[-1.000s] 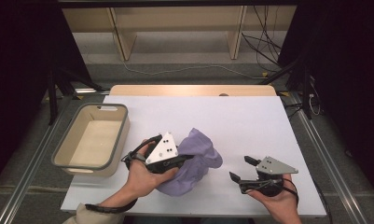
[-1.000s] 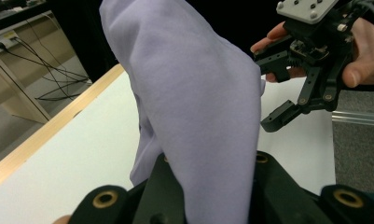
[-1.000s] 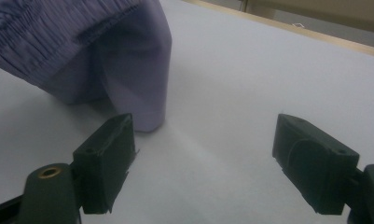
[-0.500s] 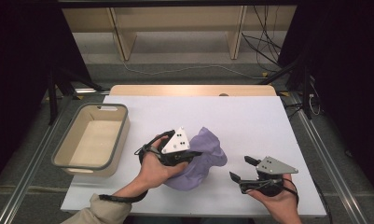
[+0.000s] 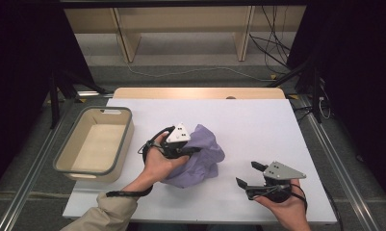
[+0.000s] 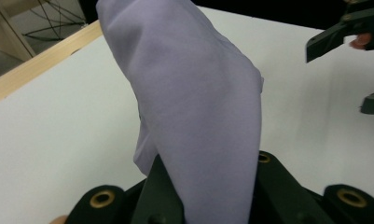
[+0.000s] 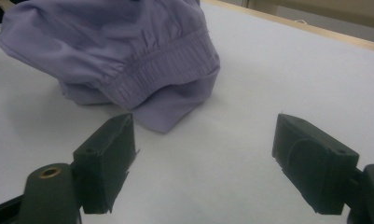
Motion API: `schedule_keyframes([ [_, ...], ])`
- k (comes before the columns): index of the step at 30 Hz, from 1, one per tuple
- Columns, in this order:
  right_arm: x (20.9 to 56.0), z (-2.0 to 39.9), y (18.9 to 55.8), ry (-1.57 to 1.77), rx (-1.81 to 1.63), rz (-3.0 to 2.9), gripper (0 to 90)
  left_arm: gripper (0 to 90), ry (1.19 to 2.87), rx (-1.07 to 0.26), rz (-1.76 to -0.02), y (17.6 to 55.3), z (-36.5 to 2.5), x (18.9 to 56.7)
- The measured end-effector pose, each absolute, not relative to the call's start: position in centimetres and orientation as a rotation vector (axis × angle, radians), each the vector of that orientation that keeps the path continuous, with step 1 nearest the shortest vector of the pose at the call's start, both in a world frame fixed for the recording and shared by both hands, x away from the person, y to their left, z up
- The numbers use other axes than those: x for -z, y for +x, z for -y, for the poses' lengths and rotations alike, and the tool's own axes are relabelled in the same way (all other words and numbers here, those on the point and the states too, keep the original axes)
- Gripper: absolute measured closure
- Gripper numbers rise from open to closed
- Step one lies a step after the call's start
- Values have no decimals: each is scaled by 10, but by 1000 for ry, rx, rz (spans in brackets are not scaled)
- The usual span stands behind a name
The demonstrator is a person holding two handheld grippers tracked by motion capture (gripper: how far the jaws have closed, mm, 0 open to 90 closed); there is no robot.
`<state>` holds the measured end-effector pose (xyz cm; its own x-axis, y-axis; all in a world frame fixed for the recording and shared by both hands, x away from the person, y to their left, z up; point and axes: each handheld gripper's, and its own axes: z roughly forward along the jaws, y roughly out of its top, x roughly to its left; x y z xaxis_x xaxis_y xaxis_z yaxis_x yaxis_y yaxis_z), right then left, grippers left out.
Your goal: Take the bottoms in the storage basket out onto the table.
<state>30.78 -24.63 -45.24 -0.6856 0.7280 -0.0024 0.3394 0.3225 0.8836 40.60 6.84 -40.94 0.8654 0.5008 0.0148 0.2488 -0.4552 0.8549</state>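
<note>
on the desk [image 5: 258, 120] the left fingers [image 5: 190, 151] pinch the cloth [image 5: 205, 159], right fingers [image 5: 248, 175] apart; that thin fold might slip free.

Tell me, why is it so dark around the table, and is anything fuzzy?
High view: light falls on the white table, the room's sides stay black. Left gripper view: the purple cloth sits very close and looks soft. Right gripper view: the cloth's hem is sharp.

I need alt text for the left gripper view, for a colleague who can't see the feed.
A crumpled lavender cloth garment is pinched between the left gripper's black jaws and rises up the middle of the view above the white table surface. The right gripper's open black jaws show at the upper right edge.
</note>
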Motion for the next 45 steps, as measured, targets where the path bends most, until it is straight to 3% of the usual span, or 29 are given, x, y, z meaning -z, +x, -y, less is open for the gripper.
schedule_keyframes([
  [8,453,245,308,940,-1311,-2204,222,802,2096,-348,-598,422,-71,418],
  [16,454,245,308,940,-1311,-2207,222,717,2139,-419,-661,435,-71,427],
  [19,453,245,308,940,-1311,-2207,222,602,2154,-436,-701,440,-73,430],
  [20,453,245,308,939,-1312,-2207,222,602,2158,-438,-723,441,-74,431],
  [21,454,244,308,940,-1312,-2207,222,529,2172,-465,-761,444,-76,432],
  [23,454,244,308,941,-1312,-2208,222,500,2170,-472,-786,446,-78,433],
  [25,454,244,308,940,-1311,-2208,222,318,2183,-493,-842,449,-80,435],
  [27,454,244,308,940,-1311,-2208,222,233,2198,-515,-881,452,-83,437],
  [28,454,244,308,940,-1311,-2209,222,233,2199,-522,-898,453,-84,438],
  [29,454,244,308,939,-1311,-2210,222,169,2209,-529,-913,454,-86,438],
  [38,454,244,308,939,-1310,-2211,222,122,2144,-530,-923,450,-101,425],
  [45,454,244,309,945,-1305,-2212,220,111,2116,-446,-860,427,-107,420],
])
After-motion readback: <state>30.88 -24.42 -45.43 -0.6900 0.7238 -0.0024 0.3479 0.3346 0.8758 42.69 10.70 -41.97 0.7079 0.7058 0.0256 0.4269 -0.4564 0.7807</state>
